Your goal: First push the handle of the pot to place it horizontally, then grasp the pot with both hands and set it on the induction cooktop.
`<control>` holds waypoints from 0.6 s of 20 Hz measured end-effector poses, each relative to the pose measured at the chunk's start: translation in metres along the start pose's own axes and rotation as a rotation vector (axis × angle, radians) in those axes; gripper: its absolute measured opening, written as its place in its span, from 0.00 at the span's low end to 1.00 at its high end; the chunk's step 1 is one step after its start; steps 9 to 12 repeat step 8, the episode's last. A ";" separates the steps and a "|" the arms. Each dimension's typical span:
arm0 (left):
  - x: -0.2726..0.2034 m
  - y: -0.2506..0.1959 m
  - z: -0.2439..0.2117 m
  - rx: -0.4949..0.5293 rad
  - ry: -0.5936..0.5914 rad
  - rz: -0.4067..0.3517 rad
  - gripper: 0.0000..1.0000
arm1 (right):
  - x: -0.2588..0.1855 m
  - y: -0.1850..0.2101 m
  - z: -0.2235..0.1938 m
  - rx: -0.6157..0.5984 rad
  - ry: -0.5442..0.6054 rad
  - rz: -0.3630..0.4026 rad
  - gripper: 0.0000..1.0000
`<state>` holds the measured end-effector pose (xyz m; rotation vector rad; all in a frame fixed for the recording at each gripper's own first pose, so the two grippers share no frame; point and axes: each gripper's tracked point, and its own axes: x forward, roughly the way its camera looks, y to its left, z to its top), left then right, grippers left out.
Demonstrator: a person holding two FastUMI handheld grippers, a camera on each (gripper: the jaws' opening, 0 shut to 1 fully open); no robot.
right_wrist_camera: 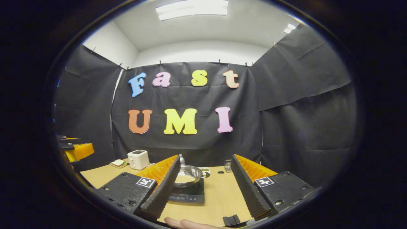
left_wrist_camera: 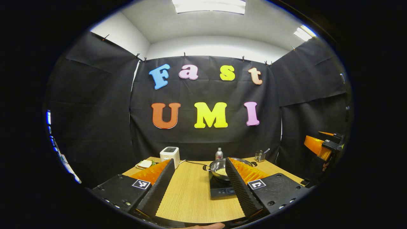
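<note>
A steel pot [left_wrist_camera: 218, 168] with pale grains inside sits on the black induction cooktop [left_wrist_camera: 219, 191] at the table's middle. A short side handle points left of the pot. My left gripper [left_wrist_camera: 200, 161] is open, hovering well short of the pot, whose right side its right finger hides. In the right gripper view the pot [right_wrist_camera: 188, 176] rests on the cooktop [right_wrist_camera: 189, 194], just right of that gripper's left finger. My right gripper [right_wrist_camera: 205, 158] is open and empty. The right gripper [left_wrist_camera: 321, 147] appears at the far right, the left gripper [right_wrist_camera: 77, 150] at the far left.
A white toaster [left_wrist_camera: 169, 155] and a plate with a sandwich [left_wrist_camera: 144, 164] stand at the back left of the wooden table [left_wrist_camera: 190, 198]. A small bottle [left_wrist_camera: 219, 154] and a utensil holder [left_wrist_camera: 260, 156] stand behind the pot. A hand [right_wrist_camera: 187, 224] shows at the bottom.
</note>
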<state>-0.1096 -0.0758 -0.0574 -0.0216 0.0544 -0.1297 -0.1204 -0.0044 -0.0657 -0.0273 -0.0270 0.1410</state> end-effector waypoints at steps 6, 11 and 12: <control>-0.002 -0.001 -0.003 0.004 0.007 -0.001 0.95 | -0.002 -0.001 -0.002 -0.004 0.003 0.005 0.96; -0.001 -0.001 -0.004 0.003 0.012 0.003 0.95 | -0.003 -0.001 -0.001 -0.003 0.000 0.006 0.96; -0.001 -0.001 -0.004 0.003 0.012 0.003 0.95 | -0.003 -0.001 -0.001 -0.003 0.000 0.006 0.96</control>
